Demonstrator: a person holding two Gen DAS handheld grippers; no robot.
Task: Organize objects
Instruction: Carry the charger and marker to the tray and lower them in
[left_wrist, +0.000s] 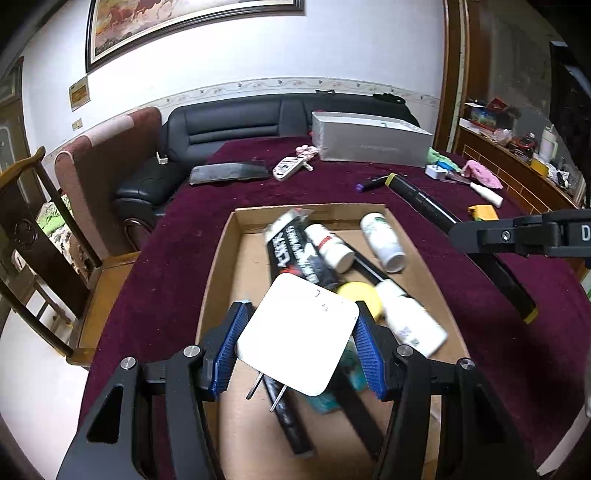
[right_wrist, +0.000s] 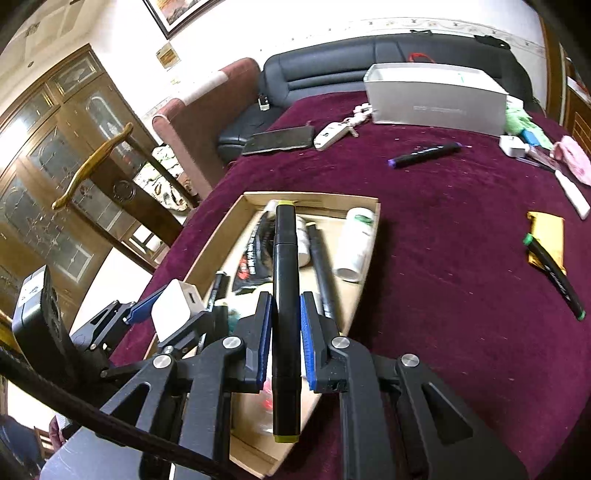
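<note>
The left gripper (left_wrist: 301, 345) is clamped on a white plug adapter (left_wrist: 299, 336), its blue pads pressing both sides and its two metal prongs pointing down, over the near end of a shallow cardboard tray (left_wrist: 221, 258). The right gripper (right_wrist: 284, 326) is clenched on a black marker (right_wrist: 284, 295) with yellow-green ends, held lengthwise above the same tray.

Inside the tray lie white bottles (left_wrist: 382, 242), a black printed packet (left_wrist: 295, 254) and a yellow lid (left_wrist: 360, 297) – several blurred and overlapping, and what sits under the adapter is hidden.

The tray rests on a dark maroon cloth (right_wrist: 443, 240) covering the table. Farther out on the cloth are a purple-tipped marker (right_wrist: 424, 153), a green-tipped marker (right_wrist: 554, 273) across a yellow packet (right_wrist: 546, 232), a dark phone (right_wrist: 279, 140) and a grey box (right_wrist: 436, 99). Beyond – a black leather sofa (left_wrist: 229, 125), a framed painting (left_wrist: 177, 26) cut off at the top edge, and a glass-fronted wooden cabinet (right_wrist: 55, 166).
</note>
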